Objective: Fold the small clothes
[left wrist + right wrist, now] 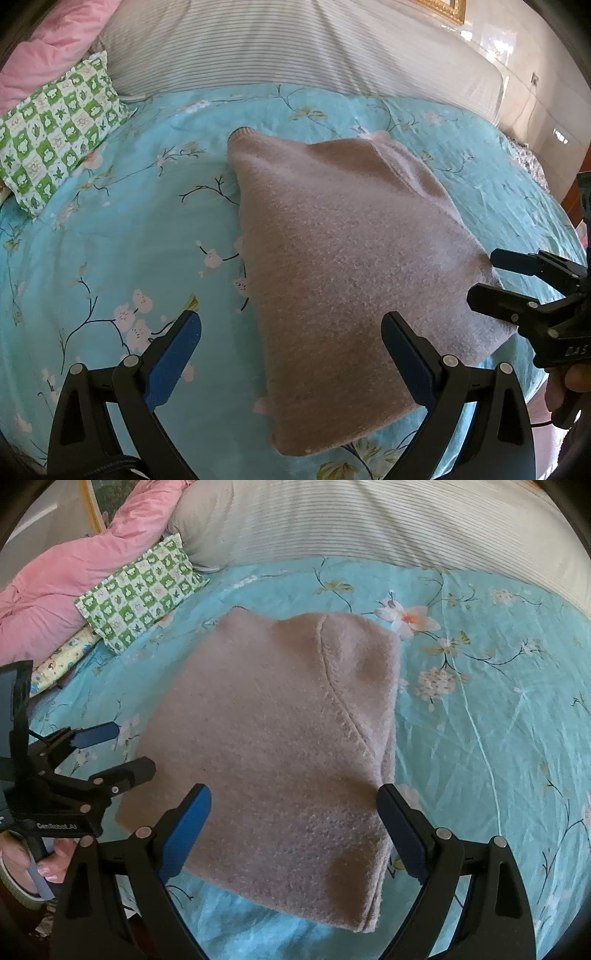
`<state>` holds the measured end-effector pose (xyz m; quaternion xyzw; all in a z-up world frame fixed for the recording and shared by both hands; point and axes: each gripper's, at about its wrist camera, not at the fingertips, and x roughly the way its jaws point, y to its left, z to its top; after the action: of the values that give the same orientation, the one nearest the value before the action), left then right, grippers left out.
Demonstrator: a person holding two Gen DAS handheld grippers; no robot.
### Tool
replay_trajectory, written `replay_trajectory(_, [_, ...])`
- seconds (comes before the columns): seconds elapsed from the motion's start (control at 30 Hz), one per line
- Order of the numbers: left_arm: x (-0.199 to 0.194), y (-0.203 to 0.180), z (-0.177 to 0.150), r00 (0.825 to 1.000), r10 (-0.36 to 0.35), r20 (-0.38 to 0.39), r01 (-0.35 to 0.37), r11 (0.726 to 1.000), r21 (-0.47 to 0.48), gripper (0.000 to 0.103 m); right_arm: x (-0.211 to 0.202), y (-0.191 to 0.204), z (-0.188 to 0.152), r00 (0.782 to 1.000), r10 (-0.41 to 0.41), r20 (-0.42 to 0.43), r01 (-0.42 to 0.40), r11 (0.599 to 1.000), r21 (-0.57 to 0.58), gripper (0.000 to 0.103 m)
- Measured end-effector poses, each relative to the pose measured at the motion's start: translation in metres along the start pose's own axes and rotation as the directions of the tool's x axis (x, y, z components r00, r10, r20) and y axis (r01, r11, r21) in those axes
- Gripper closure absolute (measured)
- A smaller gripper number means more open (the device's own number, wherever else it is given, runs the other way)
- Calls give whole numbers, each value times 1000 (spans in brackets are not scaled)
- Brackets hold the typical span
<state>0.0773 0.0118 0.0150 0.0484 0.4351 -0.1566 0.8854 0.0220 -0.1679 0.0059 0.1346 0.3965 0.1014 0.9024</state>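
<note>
Item: pink knit garment (273, 738), laid folded on the floral bed cover (480, 720) | Handling: judged soft, light, limp | Hold: near hem corners advised | left gripper (291, 354), right gripper (295, 827): both spread wide, nothing held.

Both tools share one build. The left gripper (291, 354) has black plastic arms forking into two jaws faced with blue pads, with round silver rivets at the pivots and a braided black cable below its left arm. The right gripper (293, 830) matches: black frame, blue pads, silver rivets. Seen from the right gripper, the left one's body bears white lettering, and the hand (44, 864) beneath it wears a pale band at the wrist.
</note>
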Motion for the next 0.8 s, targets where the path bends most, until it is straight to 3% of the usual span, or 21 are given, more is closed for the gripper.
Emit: replay_trajectory(0.8, [-6,0,0,1000,-9,12,10,1000,-6,5,1,-1,3,1000,-12,-4,13,1000,3,12])
